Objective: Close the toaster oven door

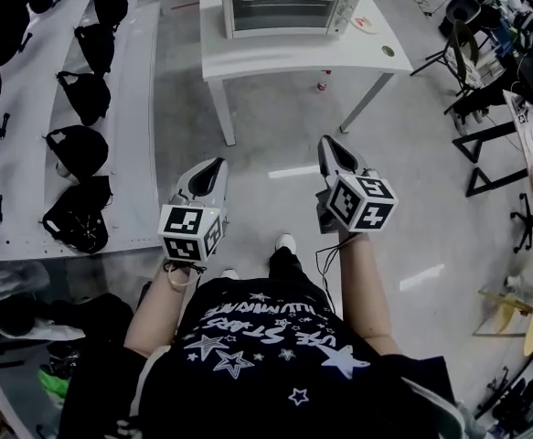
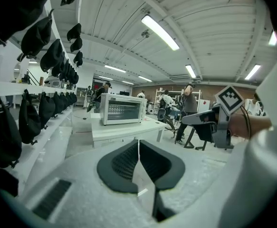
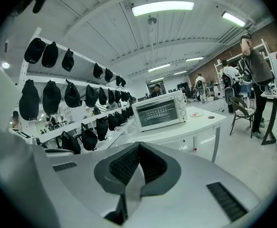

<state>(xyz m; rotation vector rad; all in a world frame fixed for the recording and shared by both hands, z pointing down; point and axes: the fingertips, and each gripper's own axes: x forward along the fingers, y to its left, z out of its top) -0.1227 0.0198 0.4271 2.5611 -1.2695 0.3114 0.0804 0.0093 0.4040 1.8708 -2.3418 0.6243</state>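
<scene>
The white toaster oven stands on a white table at the top of the head view, its glass door upright against the front. The left gripper view also shows the oven, and so does the right gripper view, several steps ahead. My left gripper and right gripper hang side by side over the floor, well short of the table. Both are shut with nothing between the jaws, as the left gripper and right gripper show up close.
White shelves with several black bags run along the left. Chairs, stands and desks crowd the right side. A small plate lies on the table beside the oven. A small red object lies on the floor under the table.
</scene>
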